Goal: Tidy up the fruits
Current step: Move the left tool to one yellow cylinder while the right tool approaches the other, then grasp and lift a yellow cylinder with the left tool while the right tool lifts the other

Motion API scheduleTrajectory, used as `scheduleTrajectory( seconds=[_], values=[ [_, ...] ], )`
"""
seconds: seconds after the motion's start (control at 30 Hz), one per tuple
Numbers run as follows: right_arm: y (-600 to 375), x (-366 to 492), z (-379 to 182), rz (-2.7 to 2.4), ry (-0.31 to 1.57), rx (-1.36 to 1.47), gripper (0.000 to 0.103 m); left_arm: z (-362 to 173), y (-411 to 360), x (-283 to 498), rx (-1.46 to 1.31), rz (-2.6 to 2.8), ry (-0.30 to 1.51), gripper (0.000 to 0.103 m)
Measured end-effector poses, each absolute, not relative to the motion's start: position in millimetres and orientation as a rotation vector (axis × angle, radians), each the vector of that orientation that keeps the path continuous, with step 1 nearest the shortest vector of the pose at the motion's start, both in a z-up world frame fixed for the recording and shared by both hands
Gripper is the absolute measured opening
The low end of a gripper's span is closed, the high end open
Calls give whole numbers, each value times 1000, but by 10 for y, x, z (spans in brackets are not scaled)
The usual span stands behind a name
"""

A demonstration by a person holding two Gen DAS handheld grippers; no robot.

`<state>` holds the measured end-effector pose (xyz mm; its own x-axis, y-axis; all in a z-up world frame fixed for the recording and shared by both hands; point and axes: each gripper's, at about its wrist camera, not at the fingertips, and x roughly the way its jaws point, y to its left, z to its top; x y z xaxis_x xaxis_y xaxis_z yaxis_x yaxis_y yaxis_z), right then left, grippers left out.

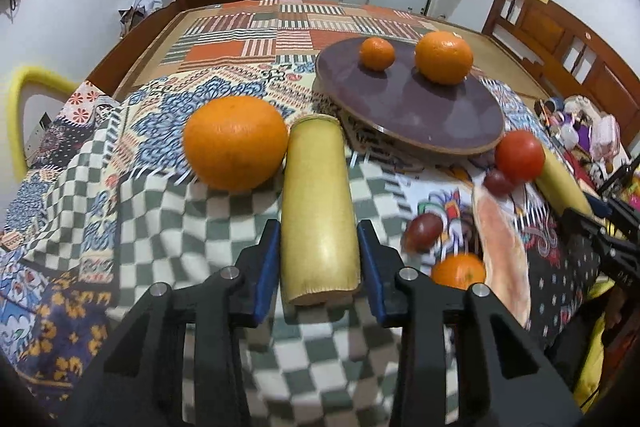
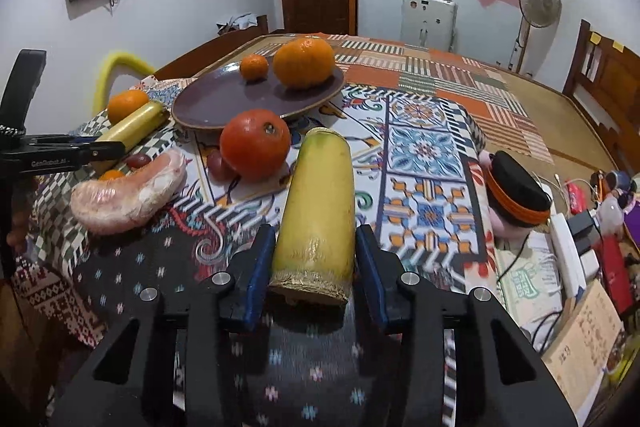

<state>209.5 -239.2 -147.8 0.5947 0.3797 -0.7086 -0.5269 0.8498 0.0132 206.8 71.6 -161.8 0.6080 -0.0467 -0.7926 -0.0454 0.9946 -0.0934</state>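
Both views look forward and downward along their own gripper's fingers, each close over a yellow cane piece. The left wrist view sits near the purple plate [image 1: 408, 107], which lies ahead and right of centre. The right wrist view sees the same purple plate [image 2: 224, 103] ahead and left. Both share the plate, its two oranges, and the far door and wall.

Two round orange citrus fruits [image 1: 443, 57] sit on the flat purple round plate [image 1: 420, 111]. In the left wrist view, a large orange [image 1: 235, 142] lies touching the left side of a yellow cut stalk piece [image 1: 318, 211], before the plate.
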Motion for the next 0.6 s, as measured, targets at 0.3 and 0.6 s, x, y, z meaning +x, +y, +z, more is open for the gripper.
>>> scheduleTrajectory(
  seconds=[0.3, 0.6],
  values=[
    [-2498, 1920, -1434, 529, 791, -247, 38, -1593, 698, 1633, -43, -33, 958, 38],
    [-2463, 2014, -1375, 535, 814, -272, 39, -1621, 701, 1813, -43, -70, 1021, 38]
  ],
)
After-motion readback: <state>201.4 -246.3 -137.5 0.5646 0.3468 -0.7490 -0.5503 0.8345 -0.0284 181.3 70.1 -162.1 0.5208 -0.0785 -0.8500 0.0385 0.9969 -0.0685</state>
